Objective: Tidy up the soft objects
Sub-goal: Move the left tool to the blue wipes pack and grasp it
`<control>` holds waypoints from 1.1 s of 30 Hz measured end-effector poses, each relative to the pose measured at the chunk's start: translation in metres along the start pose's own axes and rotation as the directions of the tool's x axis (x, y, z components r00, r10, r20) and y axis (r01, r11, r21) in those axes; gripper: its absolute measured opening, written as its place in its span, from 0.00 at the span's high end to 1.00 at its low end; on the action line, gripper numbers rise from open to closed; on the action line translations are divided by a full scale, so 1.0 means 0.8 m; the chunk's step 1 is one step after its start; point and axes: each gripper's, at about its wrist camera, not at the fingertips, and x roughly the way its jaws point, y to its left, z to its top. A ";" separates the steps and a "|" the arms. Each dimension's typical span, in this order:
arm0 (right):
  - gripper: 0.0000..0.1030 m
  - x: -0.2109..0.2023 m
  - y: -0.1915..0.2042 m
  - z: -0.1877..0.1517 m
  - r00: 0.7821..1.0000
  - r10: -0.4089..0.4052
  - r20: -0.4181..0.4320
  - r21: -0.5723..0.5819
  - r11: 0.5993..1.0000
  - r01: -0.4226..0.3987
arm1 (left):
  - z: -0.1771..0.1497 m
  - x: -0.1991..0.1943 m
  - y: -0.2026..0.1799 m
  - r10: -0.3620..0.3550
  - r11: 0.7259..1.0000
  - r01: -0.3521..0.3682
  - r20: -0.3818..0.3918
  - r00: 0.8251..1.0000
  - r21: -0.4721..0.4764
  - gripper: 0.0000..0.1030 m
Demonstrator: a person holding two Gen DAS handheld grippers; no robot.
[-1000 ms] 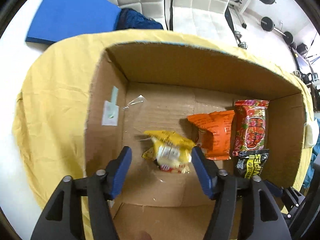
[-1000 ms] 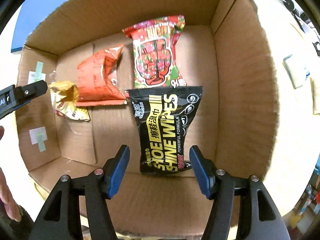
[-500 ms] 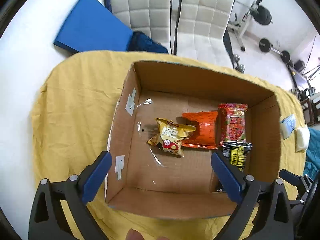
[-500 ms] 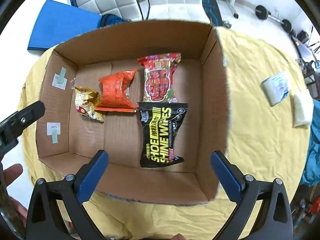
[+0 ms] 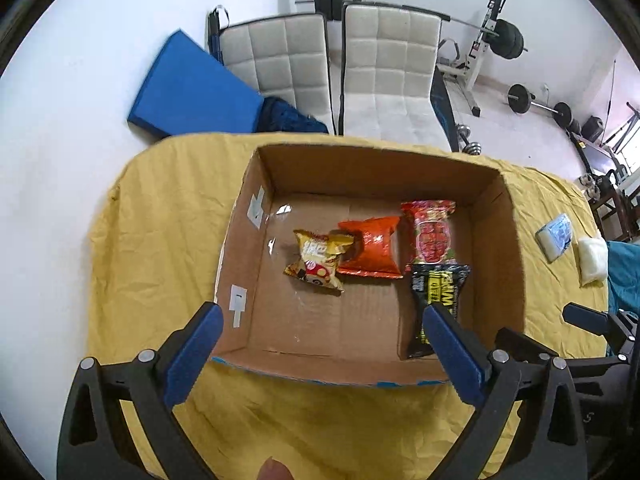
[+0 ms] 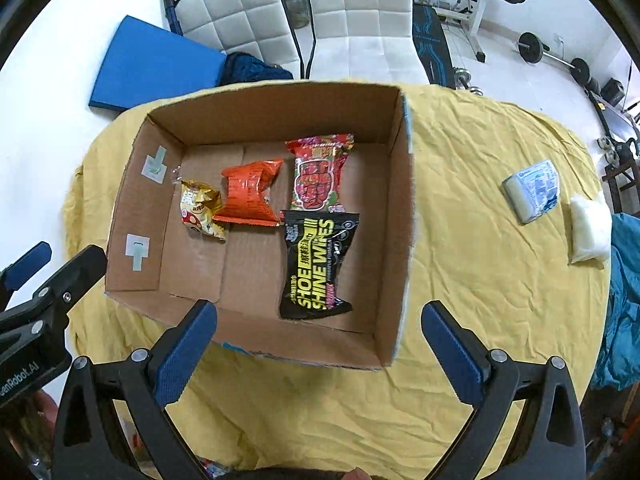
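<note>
A cardboard box (image 5: 240, 248) (image 6: 404, 200) stands on a yellow cloth. In it lie a gold snack bag (image 5: 318, 258) (image 6: 202, 210), an orange pouch (image 5: 370, 246) (image 6: 250, 196), a red packet (image 5: 432, 232) (image 6: 318, 172) and a black shoe-wipes pack (image 5: 438, 292) (image 6: 316, 264). My left gripper (image 5: 320, 356) is open and empty above the box's near edge. My right gripper (image 6: 320, 348) is open and empty above the near edge too. A blue-white pack (image 5: 556, 236) (image 6: 532, 190) and a white pouch (image 5: 592, 258) (image 6: 588, 232) lie on the cloth at right.
The yellow cloth (image 5: 160, 240) (image 6: 480, 280) covers a round table. Two white chairs (image 5: 340, 64) (image 6: 320, 20), a blue mat (image 5: 192, 88) (image 6: 152, 64) and gym weights (image 5: 508, 36) stand behind. A teal cloth (image 6: 624, 300) hangs at right.
Both grippers have pulled back up and out of the box and opened wider. The gold snack bag, once between the left fingers, lies free on the box floor.
</note>
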 end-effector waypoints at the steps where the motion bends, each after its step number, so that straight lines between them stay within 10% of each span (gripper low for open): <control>1: 0.00 -0.006 -0.008 -0.002 1.000 0.011 0.005 0.005 1.000 -0.011 | -0.002 -0.006 -0.005 0.007 1.000 -0.007 0.012 1.000 0.004 0.01; 20: 0.00 -0.077 -0.327 -0.009 0.995 -0.086 0.043 0.271 0.960 0.072 | 0.035 -0.039 -0.256 -0.129 0.973 0.120 0.036 0.991 0.195 0.01; 33: 0.00 -0.007 -0.565 0.042 0.982 -0.155 -0.107 0.275 0.945 0.179 | 0.084 0.120 -0.490 -0.074 0.832 0.171 -0.200 0.977 0.528 0.01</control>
